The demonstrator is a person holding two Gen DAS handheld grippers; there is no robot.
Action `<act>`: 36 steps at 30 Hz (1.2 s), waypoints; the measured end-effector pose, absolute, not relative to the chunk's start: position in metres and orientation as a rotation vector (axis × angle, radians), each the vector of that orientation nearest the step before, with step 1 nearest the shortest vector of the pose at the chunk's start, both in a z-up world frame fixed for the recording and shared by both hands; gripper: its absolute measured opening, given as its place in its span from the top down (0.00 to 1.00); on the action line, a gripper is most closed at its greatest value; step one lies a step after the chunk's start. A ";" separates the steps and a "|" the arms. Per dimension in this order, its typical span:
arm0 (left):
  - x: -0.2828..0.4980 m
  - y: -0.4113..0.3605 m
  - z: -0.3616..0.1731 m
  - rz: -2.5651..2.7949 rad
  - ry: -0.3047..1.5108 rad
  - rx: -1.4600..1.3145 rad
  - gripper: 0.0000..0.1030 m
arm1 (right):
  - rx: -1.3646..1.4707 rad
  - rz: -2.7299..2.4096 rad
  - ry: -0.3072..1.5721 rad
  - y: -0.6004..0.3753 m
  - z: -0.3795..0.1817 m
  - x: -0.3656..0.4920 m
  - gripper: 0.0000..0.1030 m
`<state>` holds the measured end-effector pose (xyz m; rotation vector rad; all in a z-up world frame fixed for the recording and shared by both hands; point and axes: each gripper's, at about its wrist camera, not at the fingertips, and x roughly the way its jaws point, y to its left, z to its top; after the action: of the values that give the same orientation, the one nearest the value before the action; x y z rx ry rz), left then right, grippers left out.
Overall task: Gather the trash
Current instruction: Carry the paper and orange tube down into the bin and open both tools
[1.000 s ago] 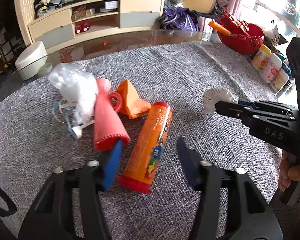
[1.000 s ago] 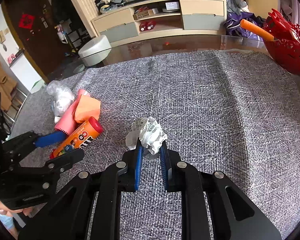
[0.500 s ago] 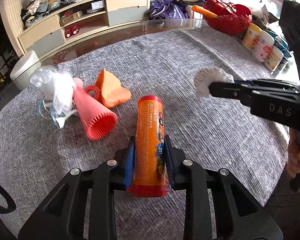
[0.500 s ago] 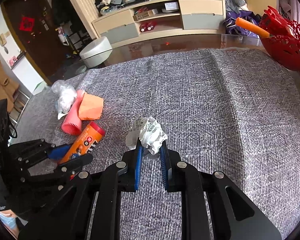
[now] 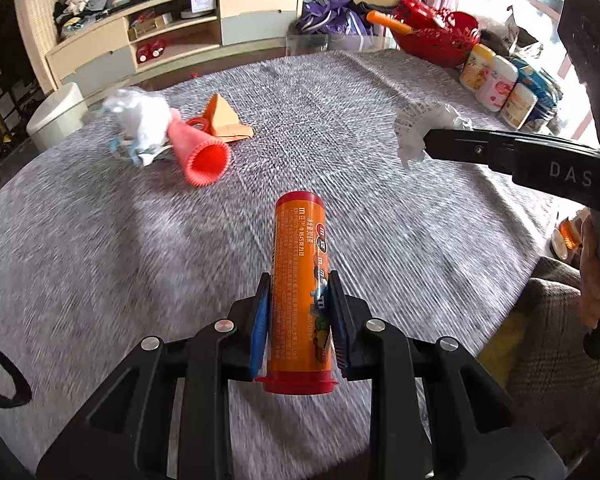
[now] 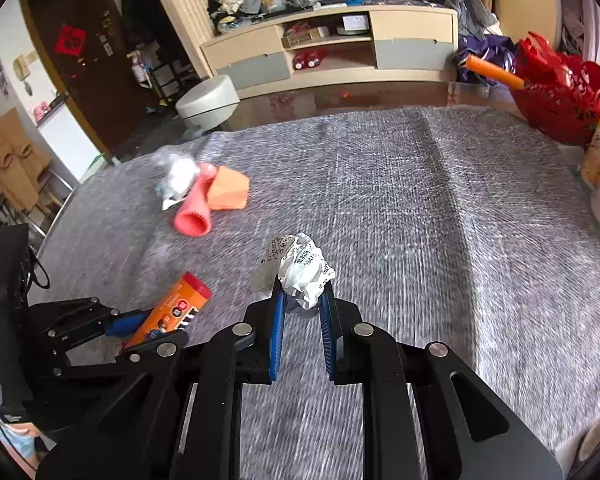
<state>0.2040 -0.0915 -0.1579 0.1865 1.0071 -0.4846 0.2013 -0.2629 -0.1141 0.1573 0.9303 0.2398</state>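
My left gripper is shut on an orange candy tube with red caps and holds it above the grey tablecloth; the tube also shows in the right wrist view. My right gripper is shut on a crumpled white paper ball, which also shows in the left wrist view. On the cloth at the far left lie a pink ribbed cone, an orange paper scrap and a crumpled clear plastic wrapper.
A red basket and several bottles stand at the table's right edge. A grey tablecloth covers the round table. A cream TV cabinet and a white stool stand beyond the table.
My left gripper closed on the orange tube and lifted it toward me, away from the cone and scrap. My right gripper kept hold of the paper ball and rose slightly.
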 end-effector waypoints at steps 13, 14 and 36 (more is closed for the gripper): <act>0.095 -0.055 -0.116 -0.445 0.926 0.156 0.75 | 0.112 0.279 0.904 -0.234 -0.091 0.100 0.83; 0.084 -0.053 -0.117 -0.445 0.926 0.156 0.75 | 0.111 0.281 0.904 -0.233 -0.091 0.094 0.83; -0.011 -0.014 -0.218 -0.422 1.117 0.067 0.75 | 0.109 0.328 1.121 -0.190 -0.198 0.004 0.83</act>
<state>-0.0113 -0.0137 -0.2184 0.0669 1.1169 -0.4219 0.0041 -0.1897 -0.1976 0.1094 1.1205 0.3284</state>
